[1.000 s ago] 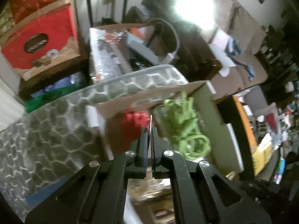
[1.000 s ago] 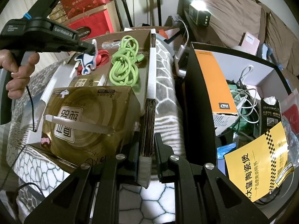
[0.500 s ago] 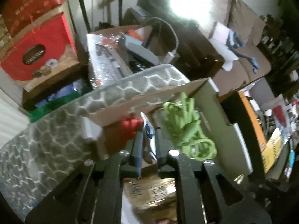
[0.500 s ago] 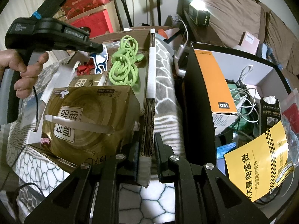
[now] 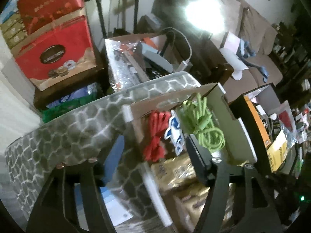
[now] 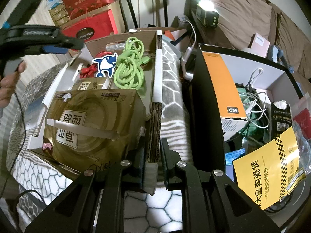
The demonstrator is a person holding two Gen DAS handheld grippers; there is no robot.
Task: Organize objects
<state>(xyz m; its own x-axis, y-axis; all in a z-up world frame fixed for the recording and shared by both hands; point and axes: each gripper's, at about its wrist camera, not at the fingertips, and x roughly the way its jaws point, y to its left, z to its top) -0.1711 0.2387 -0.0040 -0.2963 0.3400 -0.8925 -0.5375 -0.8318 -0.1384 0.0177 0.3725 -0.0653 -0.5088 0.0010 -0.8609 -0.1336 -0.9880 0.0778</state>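
A cardboard box sits on a grey patterned blanket. In it lie a green coiled cable, a red cable, a blue and white shark sticker and gold tissue packs. My right gripper is shut on the box's near right wall. My left gripper is open and empty, above the box's left side; the sticker lies loose between the red cable and the green cable.
A black bin on the right holds an orange box, white cables and a yellow booklet. Red gift boxes stand at the back left. A lit lamp is behind.
My left gripper opened and let go of the shark sticker, which now lies in the box. The left gripper drew back to the left. The right gripper has not moved.
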